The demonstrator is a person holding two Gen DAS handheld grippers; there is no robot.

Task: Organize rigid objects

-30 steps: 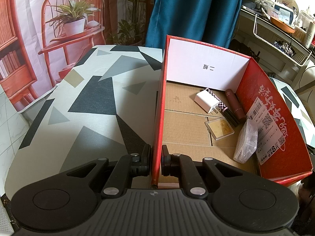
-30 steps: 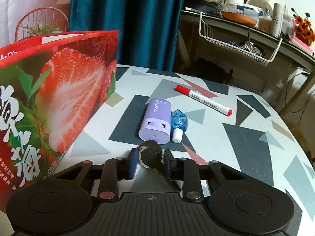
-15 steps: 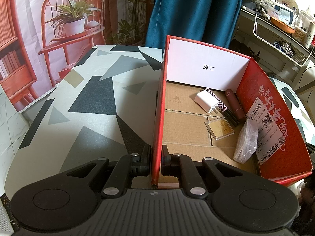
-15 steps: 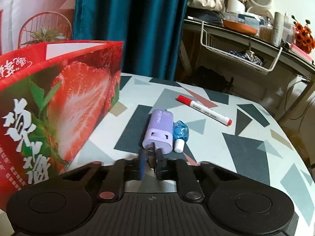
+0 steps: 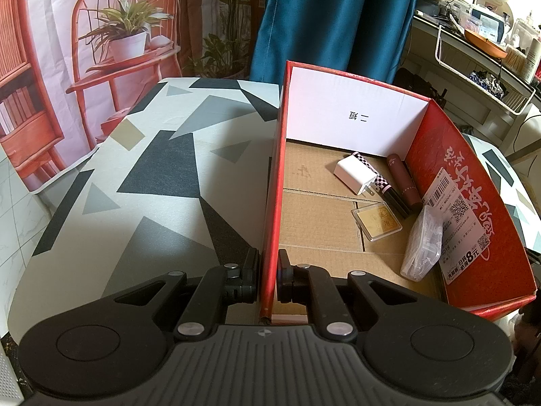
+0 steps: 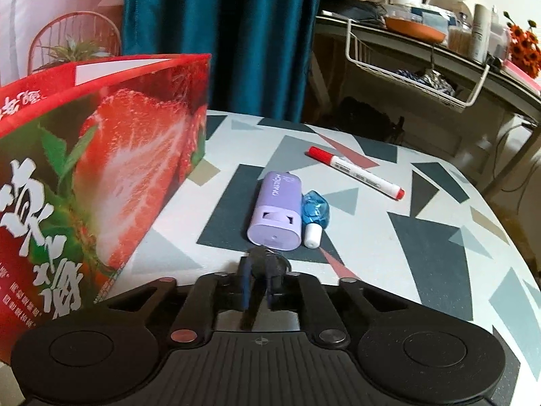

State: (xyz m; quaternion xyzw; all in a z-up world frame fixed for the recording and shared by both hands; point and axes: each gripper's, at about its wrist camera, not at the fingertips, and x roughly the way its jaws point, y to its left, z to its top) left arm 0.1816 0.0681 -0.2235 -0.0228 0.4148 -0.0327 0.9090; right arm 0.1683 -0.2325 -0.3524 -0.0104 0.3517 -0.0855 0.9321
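As seen from the left wrist view, the left gripper (image 5: pixel 268 275) had its fingers (image 5: pixel 251 279) closed down on the near left wall of the red cardboard strawberry-print box (image 5: pixel 270 203), one finger outside and one inside. The box stood on the grey, black and white geometric-patterned tabletop (image 5: pixel 162 182). On its brown corrugated floor lay a white plug adapter (image 5: pixel 355 173), a black-and-white chequered tube (image 5: pixel 380 182) just beside it, a dark maroon cylindrical tube (image 5: pixel 404 179) against the right wall, a flat clear case with a gold insert (image 5: pixel 377 220), and a clear plastic packet (image 5: pixel 422 243) leaning on the right wall.

In the right wrist view, the right gripper (image 6: pixel 258 280) had its fingers (image 6: pixel 245 287) drawn nearly together on a small dark round object (image 6: pixel 267 258), too blurred to identify. The box's printed outer wall (image 6: pixel 101 186) stood at the left. Ahead on the tabletop (image 6: pixel 422 237) lay a lilac rounded plastic case (image 6: pixel 276 211), with a small blue-wrapped item with a white cap (image 6: pixel 314 216) touching its right side. A red-and-white marker pen (image 6: pixel 356 172) lay apart, farther back.
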